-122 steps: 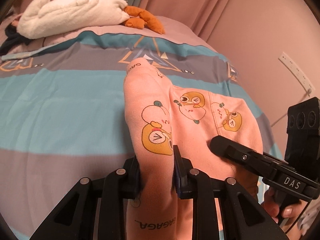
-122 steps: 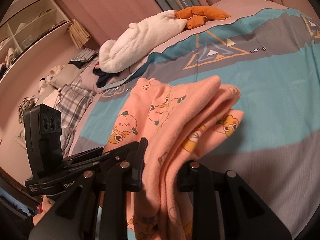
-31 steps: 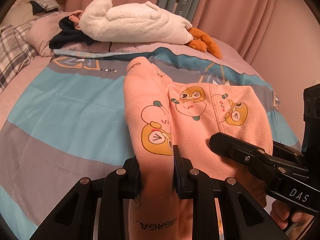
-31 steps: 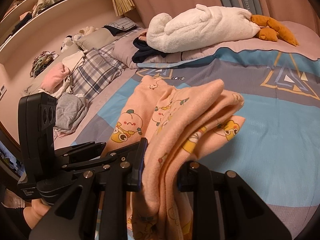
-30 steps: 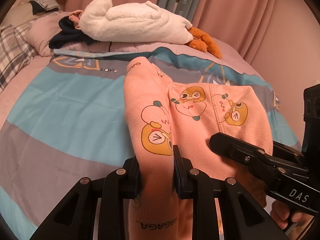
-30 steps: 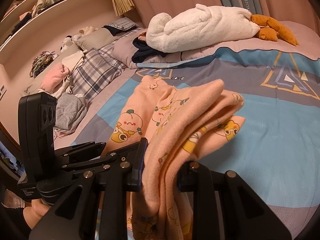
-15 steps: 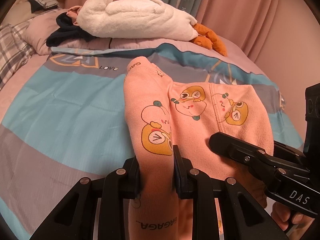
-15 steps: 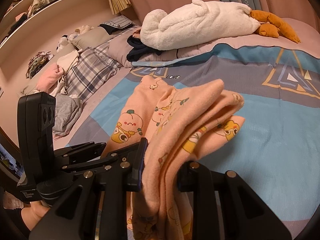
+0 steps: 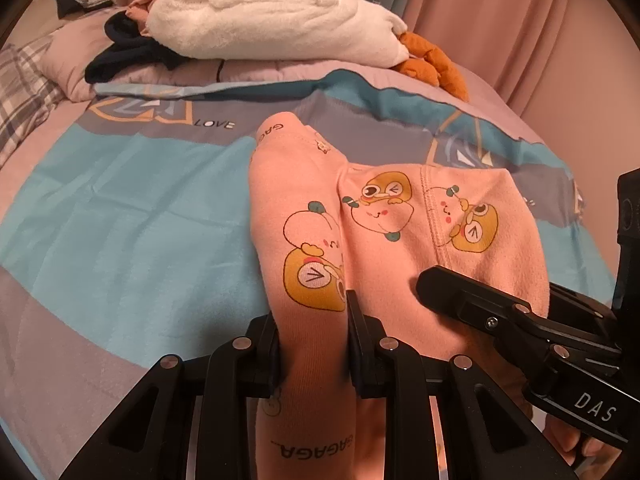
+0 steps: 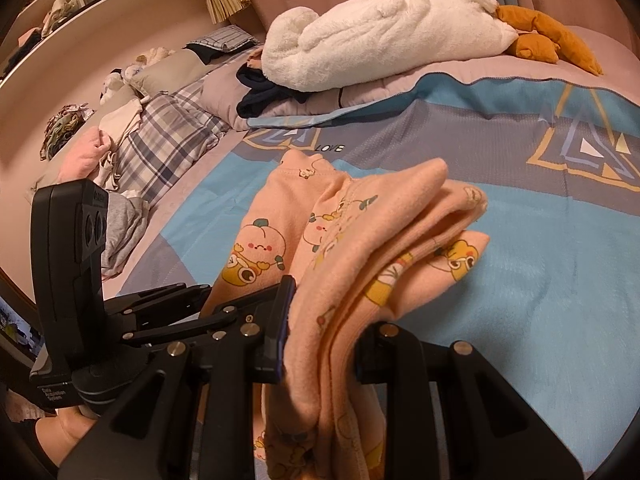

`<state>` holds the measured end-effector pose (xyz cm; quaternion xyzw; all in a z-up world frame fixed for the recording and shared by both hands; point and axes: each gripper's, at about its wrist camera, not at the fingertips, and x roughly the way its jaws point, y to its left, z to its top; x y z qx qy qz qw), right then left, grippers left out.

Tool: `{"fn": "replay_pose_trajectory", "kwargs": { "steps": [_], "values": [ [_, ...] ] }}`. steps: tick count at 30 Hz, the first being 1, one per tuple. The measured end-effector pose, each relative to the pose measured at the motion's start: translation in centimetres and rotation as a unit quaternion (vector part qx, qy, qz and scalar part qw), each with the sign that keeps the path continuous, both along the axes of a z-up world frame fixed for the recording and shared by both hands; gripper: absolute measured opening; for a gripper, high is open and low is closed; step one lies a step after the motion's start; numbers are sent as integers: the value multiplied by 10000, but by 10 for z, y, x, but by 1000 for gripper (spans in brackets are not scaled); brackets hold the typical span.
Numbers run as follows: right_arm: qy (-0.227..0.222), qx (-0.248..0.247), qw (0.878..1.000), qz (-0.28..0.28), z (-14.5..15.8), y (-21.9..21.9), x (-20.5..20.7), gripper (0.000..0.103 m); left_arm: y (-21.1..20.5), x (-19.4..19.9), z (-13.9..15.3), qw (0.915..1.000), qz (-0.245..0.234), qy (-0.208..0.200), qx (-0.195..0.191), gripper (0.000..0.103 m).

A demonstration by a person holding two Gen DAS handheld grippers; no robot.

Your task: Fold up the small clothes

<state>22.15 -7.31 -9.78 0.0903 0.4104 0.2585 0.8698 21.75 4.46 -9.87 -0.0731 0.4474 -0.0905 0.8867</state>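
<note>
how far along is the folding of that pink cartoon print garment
Done: the pink cartoon-print fleece garment is already doubled into several stacked layers. In hand: the left claw and the right claw each pinch a folded edge, holding it above the blue and grey patterned bedspread. Left: lay it flat and let go. The loose clothes heaped beside the plaid blanket look unfolded.

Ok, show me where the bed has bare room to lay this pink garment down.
Free: the blue band of the quilt, between the "LOVE" print and the garment, and the blue stretch on its other side. Crowded: the head of the bed, with the white plush, dark clothes and the plaid bedding.
</note>
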Motion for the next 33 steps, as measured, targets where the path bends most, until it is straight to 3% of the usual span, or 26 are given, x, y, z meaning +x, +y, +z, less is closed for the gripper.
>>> {"fn": "replay_pose_trajectory", "kwargs": {
  "steps": [14, 33],
  "values": [
    [275, -87, 9995, -92, -24, -4, 15, 25, -3, 14, -20, 9996, -24, 241, 119, 24],
    [417, -139, 9989, -135, -33, -8, 21, 25, -7, 16, -24, 9993, -48, 232, 278, 24]
  ]
}}
